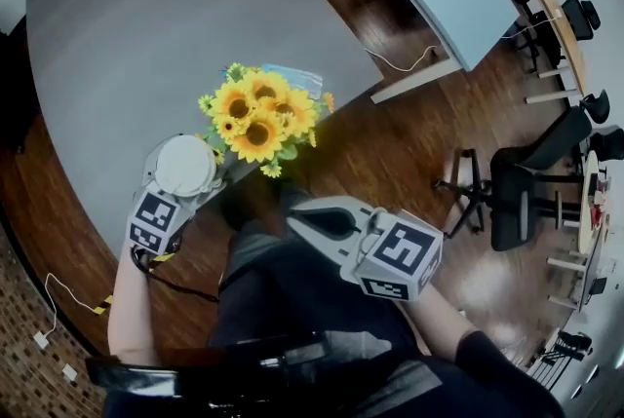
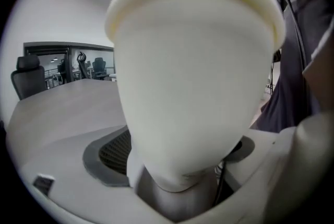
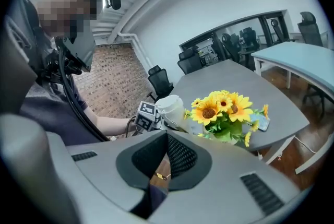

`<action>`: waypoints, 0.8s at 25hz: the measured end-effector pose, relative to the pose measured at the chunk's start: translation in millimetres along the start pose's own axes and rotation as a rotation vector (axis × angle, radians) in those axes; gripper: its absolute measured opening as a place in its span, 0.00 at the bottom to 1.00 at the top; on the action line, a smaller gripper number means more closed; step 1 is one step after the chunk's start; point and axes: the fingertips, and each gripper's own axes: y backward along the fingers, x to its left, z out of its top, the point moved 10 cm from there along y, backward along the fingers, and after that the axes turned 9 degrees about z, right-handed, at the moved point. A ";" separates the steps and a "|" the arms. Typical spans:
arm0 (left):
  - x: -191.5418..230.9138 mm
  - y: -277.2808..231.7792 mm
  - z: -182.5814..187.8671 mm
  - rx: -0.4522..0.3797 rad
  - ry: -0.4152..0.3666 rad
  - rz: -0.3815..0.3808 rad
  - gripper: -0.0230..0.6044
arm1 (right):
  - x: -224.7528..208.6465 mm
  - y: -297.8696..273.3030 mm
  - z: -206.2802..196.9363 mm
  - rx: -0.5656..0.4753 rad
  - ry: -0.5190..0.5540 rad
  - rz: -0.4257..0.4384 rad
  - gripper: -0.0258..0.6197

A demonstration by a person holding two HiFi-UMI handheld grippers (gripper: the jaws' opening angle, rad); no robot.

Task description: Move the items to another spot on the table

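The left gripper (image 1: 183,178) has its jaws spread wide around the white cup (image 2: 193,77). The pads stand on either side of its narrow base and, as far as I can judge, do not press on it. If a grip comes next, the jaws should sit low and centred and close gently, since the thin wall may give. The cup should be lifted upright, clear of the sunflowers (image 1: 258,119) just beside it. The right gripper (image 1: 297,217) is closed and empty, off the table (image 1: 146,26). The cup is plain cream-white and tapered, with a wider rim or lid, and stands near the table's near edge.
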 end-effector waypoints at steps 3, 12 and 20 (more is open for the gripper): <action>0.4 -1.9 0.6 -0.015 0.005 -0.014 0.82 | 0.9 -2.0 1.1 0.001 0.005 -0.003 0.01; -11.1 -2.1 -0.4 -0.075 0.010 -0.026 0.82 | 12.1 -4.6 6.1 0.042 0.055 -0.007 0.01; -25.1 -7.0 -2.0 -0.157 0.040 -0.014 0.82 | 19.9 -4.3 3.9 0.094 0.079 -0.005 0.01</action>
